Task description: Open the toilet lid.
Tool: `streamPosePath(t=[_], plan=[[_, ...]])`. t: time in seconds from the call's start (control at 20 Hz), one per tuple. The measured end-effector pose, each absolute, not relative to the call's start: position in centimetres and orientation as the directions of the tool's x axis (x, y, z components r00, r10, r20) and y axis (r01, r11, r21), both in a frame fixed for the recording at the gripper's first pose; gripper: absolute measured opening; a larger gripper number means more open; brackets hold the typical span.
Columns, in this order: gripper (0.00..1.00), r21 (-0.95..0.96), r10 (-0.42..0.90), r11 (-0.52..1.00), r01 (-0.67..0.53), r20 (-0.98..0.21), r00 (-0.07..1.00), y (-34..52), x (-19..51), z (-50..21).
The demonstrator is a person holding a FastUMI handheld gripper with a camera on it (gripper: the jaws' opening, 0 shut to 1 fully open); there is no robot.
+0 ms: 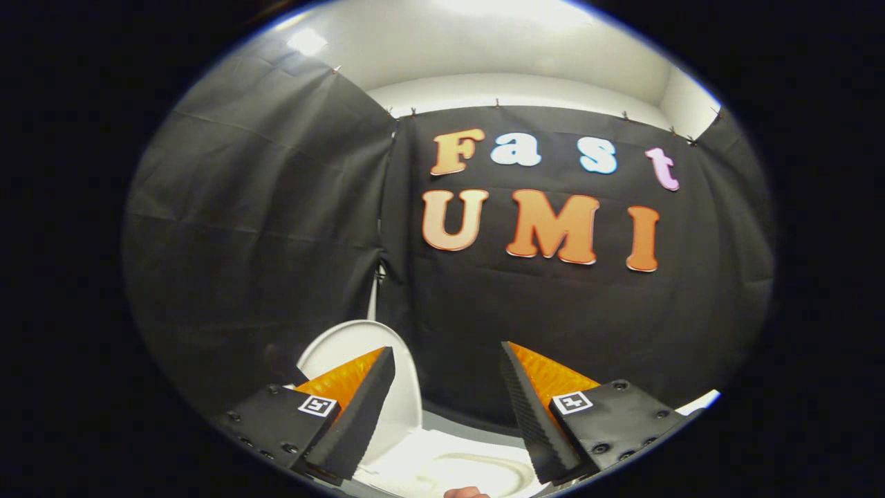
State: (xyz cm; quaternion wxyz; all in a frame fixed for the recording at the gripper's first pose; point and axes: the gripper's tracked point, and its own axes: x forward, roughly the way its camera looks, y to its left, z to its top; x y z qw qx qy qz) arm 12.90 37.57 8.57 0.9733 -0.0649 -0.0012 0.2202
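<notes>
The white toilet lid (pixel 404 387) stands raised, nearly upright, behind and just right of my left finger (pixel 356 408). Below it, between my two fingers, lies the white toilet seat and bowl rim (pixel 470 470). My gripper (pixel 449 356) is open with a wide gap and nothing between the fingers; it points over the toilet toward the black cloth wall. The right finger (pixel 532 408) stands apart from the lid. The left part of the lid is hidden behind the left finger.
Black cloth walls (pixel 263 228) close in the booth on the left and straight ahead, meeting at a corner above the lid. A small part of a person's hand (pixel 464 492) shows at the bottom, under the bowl rim.
</notes>
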Motion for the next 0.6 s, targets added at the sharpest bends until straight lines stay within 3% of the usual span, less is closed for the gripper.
streamPosePath(t=[0.3,0.6], plan=[[0.97,-0.089,0.264,0.961,-0.263,-0.006,0.965,20.9,11.7,8.9],[0.97,-0.126,0.124,0.985,-0.118,0.034,0.992,10.0,9.9,7.4]])
